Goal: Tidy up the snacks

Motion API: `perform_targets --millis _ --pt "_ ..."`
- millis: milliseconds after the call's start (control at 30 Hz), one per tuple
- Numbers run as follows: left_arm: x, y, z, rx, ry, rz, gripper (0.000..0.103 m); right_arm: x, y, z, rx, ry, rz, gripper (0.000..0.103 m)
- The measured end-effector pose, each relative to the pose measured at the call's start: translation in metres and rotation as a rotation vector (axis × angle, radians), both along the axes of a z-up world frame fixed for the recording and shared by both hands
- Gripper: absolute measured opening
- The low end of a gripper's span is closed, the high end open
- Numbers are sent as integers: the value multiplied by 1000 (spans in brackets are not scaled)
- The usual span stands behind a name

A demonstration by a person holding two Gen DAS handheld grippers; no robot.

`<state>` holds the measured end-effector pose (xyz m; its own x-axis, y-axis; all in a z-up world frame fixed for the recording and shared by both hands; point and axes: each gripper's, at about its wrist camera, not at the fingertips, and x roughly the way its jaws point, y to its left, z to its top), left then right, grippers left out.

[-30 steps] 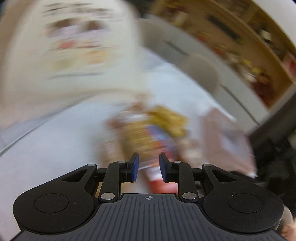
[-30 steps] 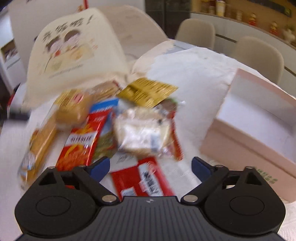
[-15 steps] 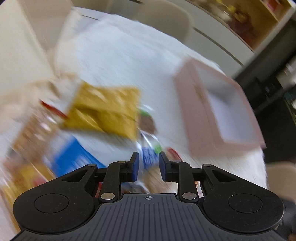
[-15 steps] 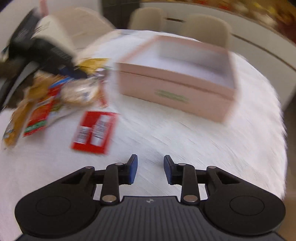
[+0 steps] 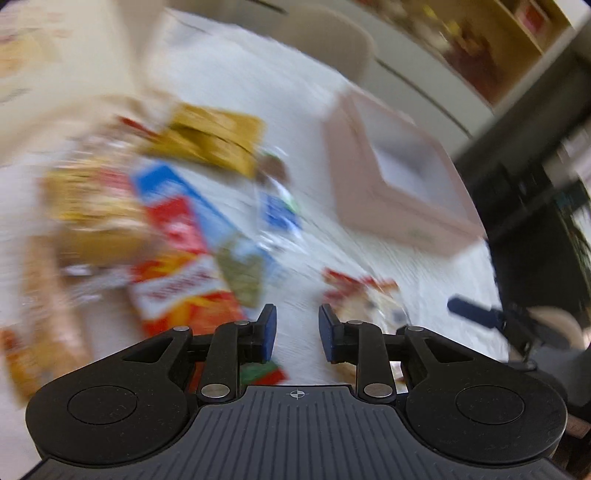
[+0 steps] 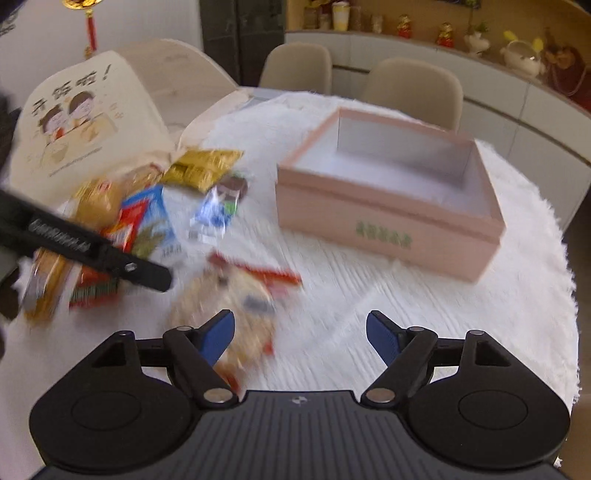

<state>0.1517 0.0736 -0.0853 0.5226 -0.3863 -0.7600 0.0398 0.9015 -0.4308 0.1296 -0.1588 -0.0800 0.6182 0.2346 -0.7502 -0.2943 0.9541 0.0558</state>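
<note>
Home dining room: chairs (image 6: 413, 88), ornament shelf (image 6: 443, 33)

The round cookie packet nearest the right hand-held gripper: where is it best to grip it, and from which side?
Probably grip the cookie packet across its near edge, coming from above with the right hand-held gripper, whose jaws are wide open. It lies flat on the white cloth, apart from the snack pile, so that edge is free. Blur hides its seams.

left gripper (image 5: 294, 334): black body, ribbed base, blue pads, silver screws, crosshair mark | right gripper (image 6: 300, 335): same build, black w/ blue pads, round side discs, crosshair mark
</note>
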Motion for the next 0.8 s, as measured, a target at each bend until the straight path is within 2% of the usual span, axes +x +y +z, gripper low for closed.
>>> perform_targets --millis 67,133,267,333,400,433,533,600,667,767,800 --pt "-7 15 5 -13 -9 79 29 8 21 -4 15 43 9 86" --pt "-16 26 7 -17 -9 132 29 11 43 -10 -17 57 17 86" --pt "-20 21 6 -19 5 138 29 10 77 -27 -186 43 60 86" --pt "-22 9 5 -9 10 109 29 4 66 -21 -173 52 91 82" --pt "-20 -13 3 12 18 69 29 -6 40 -8 -103 51 79 80" --pt "-17 -23 2 28 22 51 29 -12 27 -1 -100 38 65 80" --pt "-5 -57 -6 64 33 6 29 -29 -8 8 -148 -17 12 80" --pt "6 -77 -13 80 56 13 29 -36 -28 9 -167 -17 -24 80" --pt "18 -99 -18 116 64 1 33 -41 -46 5 -155 2 -67 80" --pt "28 -131 -20 233 10 -68 45 -43 -63 -8 -116 50 -129 80" --pt "31 -141 -21 269 1 -100 53 -44 -67 -13 -101 62 -140 80"
